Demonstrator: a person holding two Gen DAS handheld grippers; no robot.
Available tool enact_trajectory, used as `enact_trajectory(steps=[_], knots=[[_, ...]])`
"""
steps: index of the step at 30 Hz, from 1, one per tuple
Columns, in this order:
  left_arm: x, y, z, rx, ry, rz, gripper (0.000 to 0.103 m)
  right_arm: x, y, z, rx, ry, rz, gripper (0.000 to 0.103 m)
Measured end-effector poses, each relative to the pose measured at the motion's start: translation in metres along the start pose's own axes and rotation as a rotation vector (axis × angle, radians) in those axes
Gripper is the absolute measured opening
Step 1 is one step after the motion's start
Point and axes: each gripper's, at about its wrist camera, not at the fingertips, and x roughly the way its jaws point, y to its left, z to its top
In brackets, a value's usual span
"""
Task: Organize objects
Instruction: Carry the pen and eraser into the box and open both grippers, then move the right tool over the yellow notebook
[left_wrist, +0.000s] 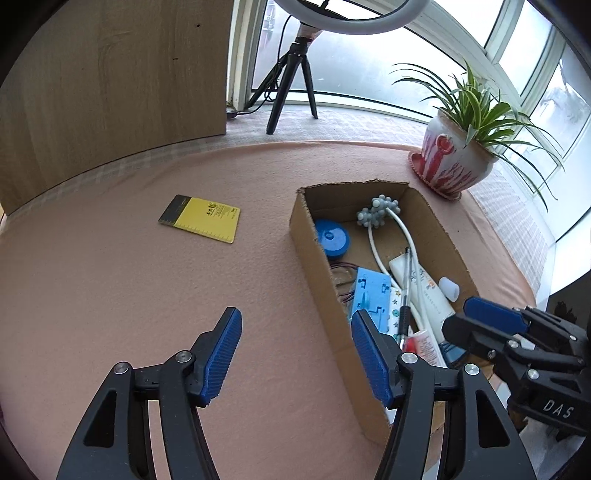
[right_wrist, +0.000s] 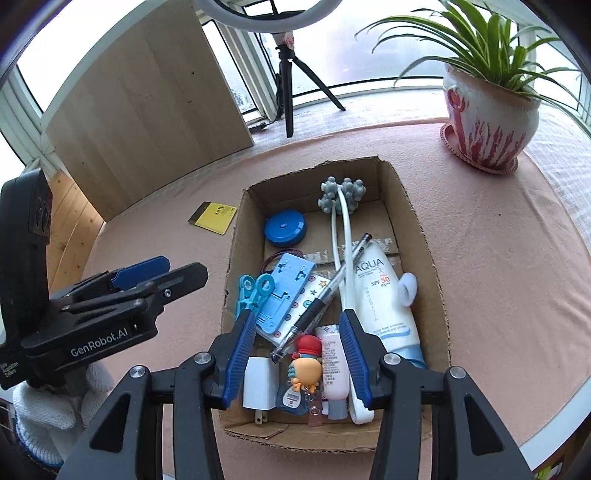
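- Left wrist view: the right claw (left_wrist: 480, 325) at 4 o'clock bears the letters "DAS" on its body.
- An open cardboard box (left_wrist: 314, 251) sits on the pink-covered table (left_wrist: 129, 295); inside lie a blue round tape measure (left_wrist: 332, 240), a grey knobbed massager (left_wrist: 378, 212) with white stems, a blue plastic holder (left_wrist: 371, 295), a pen (left_wrist: 406, 295) and a white tube (left_wrist: 424, 291).
- A yellow notepad (left_wrist: 203, 219) with black binding and a printed ruler edge lies flat on the cloth at 10 o'clock, well apart from the box.
- The left claw (left_wrist: 295, 354) is spread with nothing between its blue pads; its right finger overlaps the box's near wall.
- A potted spider plant (left_wrist: 458, 158) stands at 2 o'clock.
- Right wrist view: "GenRobot.AI" is printed on the left claw (right_wrist: 155, 273) at 9 o'clock.
- The sunscreen tube (right_wrist: 384, 295) reads "AQUA" and "SPF 50".
- The right claw (right_wrist: 297, 354) is parted above the box (right_wrist: 417, 221), pinching nothing; a cartoon keychain (right_wrist: 306, 365), a white charger plug (right_wrist: 258, 384) and a small pink tube (right_wrist: 334, 362) lie below it.
- Light blue clips (right_wrist: 255, 291) rest at the box's left wall.
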Motion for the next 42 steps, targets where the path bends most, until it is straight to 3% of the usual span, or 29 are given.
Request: enact_trajectory(steps=[13, 20, 31, 42], knots=[[-0.035, 0.111, -0.05, -0.189, 0.004, 0.123, 0.066, 0.055, 0.084, 0.062, -0.184, 0.061, 0.085, 0.044], [-0.062, 0.151, -0.067, -0.271, -0.028, 0.165, 0.066, 0.112, 0.13, 0.105, -0.263, 0.105, 0.054, 0.047], [-0.08, 0.182, -0.091, -0.343, -0.038, 0.217, 0.066, 0.218, 0.162, 0.143, -0.329, 0.242, -0.028, 0.047], [-0.076, 0.188, -0.089, -0.353, -0.026, 0.213, 0.066, 0.258, 0.154, 0.155, -0.302, 0.323, -0.021, 0.047]])
